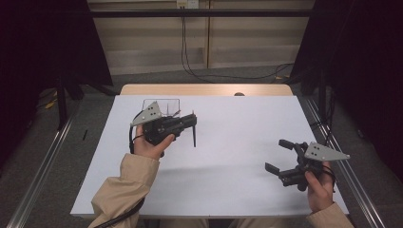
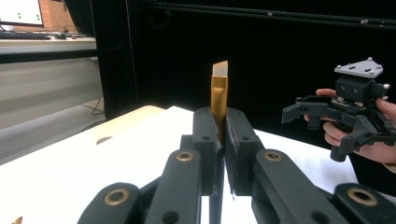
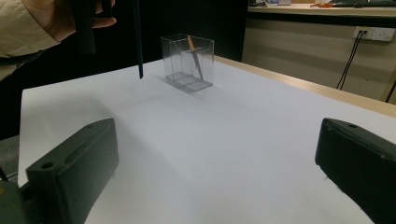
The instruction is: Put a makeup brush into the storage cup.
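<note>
White tabletop (image 1: 228, 180), dark curtains (image 1: 43, 42)

The brush (image 2: 219, 95) held in the left gripper (image 2: 222, 135) is hidden at its middle by the clamped jaws, and its lower handle runs off the left gripper view at 6 o'clock. In the right gripper view its upper part is cut off at 12 o'clock. The right gripper (image 3: 215, 172) there is cropped at 5 and 7 o'clock. In the high view, the clear box (image 1: 164, 105) at 12 o'clock of the left hand is partly covered by the grey plate; its contents are too small to tell.
</note>
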Motion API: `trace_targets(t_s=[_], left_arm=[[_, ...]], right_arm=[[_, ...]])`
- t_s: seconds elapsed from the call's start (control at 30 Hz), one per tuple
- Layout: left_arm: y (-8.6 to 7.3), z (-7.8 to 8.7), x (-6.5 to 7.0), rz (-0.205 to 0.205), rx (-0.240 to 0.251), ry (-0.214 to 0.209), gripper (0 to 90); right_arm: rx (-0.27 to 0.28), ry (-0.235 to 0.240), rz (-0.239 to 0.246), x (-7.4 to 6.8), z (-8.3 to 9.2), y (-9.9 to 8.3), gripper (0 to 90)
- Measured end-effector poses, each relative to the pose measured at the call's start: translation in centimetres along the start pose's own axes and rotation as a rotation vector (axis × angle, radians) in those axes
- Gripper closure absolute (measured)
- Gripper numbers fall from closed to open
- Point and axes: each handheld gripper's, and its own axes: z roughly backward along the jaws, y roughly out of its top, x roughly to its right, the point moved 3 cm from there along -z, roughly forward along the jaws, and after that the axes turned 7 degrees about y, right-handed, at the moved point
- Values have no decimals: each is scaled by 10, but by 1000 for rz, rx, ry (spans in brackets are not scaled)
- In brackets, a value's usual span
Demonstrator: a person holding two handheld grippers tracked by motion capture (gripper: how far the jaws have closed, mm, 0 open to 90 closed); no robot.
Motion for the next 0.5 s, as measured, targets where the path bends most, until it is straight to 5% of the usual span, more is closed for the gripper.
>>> trace_targets(t_s=[0.5], left_arm=[[8,7,-11,-10,-10,33,841]], right_arm=[[8,4,-7,0,-1,0,0]])
